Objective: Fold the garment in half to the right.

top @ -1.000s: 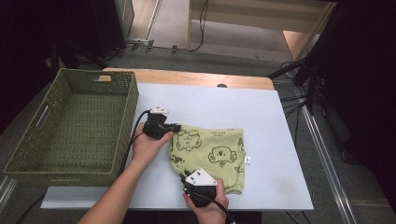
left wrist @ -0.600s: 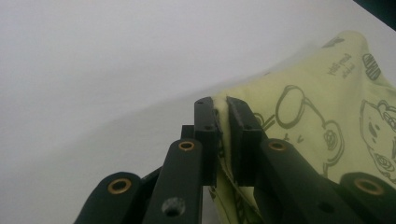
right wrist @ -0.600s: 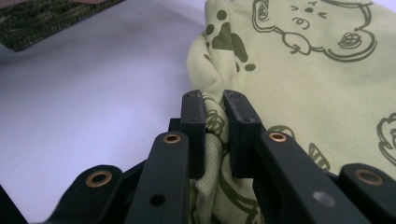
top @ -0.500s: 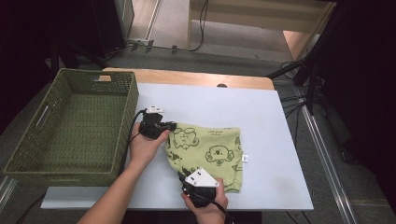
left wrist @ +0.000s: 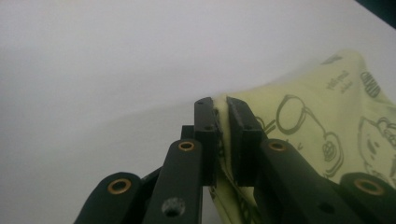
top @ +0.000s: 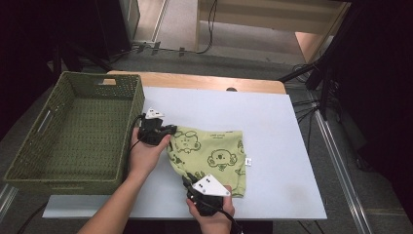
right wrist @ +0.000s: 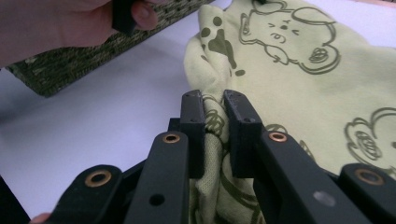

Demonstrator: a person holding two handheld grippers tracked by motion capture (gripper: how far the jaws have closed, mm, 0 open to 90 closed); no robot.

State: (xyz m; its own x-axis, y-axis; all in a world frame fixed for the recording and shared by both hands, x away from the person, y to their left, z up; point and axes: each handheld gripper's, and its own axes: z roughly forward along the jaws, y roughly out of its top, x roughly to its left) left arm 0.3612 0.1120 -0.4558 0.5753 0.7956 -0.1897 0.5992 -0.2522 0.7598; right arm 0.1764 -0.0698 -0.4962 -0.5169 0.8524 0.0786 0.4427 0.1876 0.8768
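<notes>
Pale green printed garment [top: 209, 155] lies folded on the white counter [top: 272, 117] beside the woven basket [top: 73, 126]. Left gripper [top: 168, 130] and right gripper [top: 187, 179] each pinch its left edge. Thin bites; cloth could slip out or unfold if lifted unevenly.

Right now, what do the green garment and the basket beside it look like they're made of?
The green garment: soft knit fabric, probably cotton, matte; it bunches into folds where each claw pinches it, and a fine weave shows in the right gripper view.
The basket: woven strands with a regular open mesh, olive and dull; whether plastic or paper cord can't be told.
</notes>
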